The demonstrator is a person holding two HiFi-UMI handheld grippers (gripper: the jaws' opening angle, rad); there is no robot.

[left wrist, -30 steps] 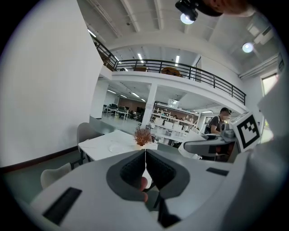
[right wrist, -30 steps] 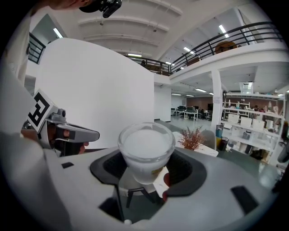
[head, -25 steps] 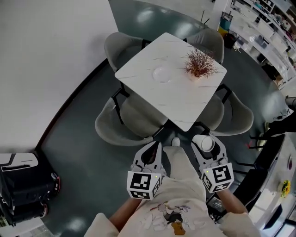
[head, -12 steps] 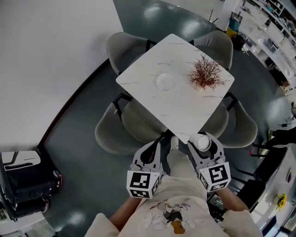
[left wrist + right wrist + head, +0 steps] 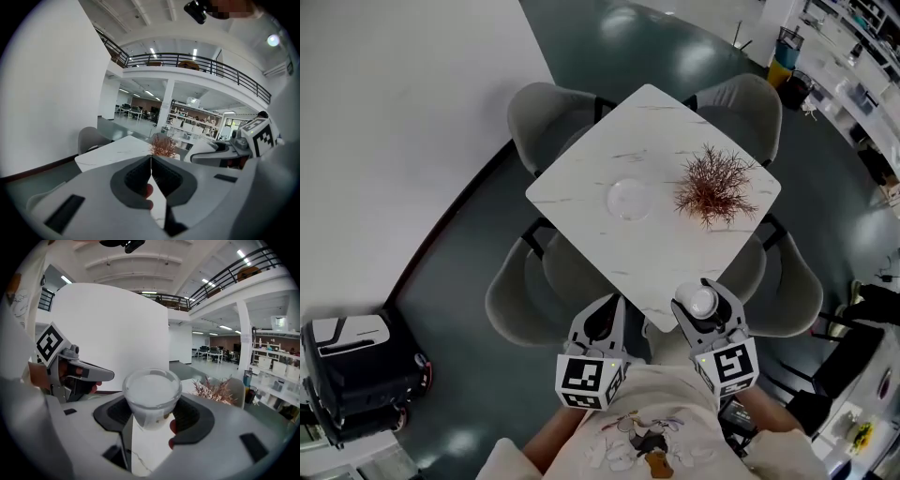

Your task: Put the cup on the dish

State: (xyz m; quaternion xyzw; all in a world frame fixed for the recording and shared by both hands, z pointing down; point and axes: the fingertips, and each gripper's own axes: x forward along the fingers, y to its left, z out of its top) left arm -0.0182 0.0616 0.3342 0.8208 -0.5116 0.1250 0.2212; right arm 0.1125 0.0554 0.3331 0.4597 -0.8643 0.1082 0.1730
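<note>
A clear glass dish [image 5: 630,199] lies near the middle of the white marble table [image 5: 581,178]. My right gripper [image 5: 703,305] is shut on a clear cup [image 5: 700,302] [image 5: 152,397], held upright over the table's near corner. In the right gripper view the cup fills the space between the jaws. My left gripper [image 5: 602,323] [image 5: 151,174] hangs just off the table's near edge, shut with nothing in it.
A reddish dried plant [image 5: 712,184] [image 5: 162,145] stands on the table right of the dish. Grey chairs [image 5: 530,281] ring the table on all sides. A black case [image 5: 361,361] sits on the floor at the left, by the white wall [image 5: 394,122].
I have stepped closer to the table: both grippers moved forward, and the cup went from over the floor to above the table's near corner.
</note>
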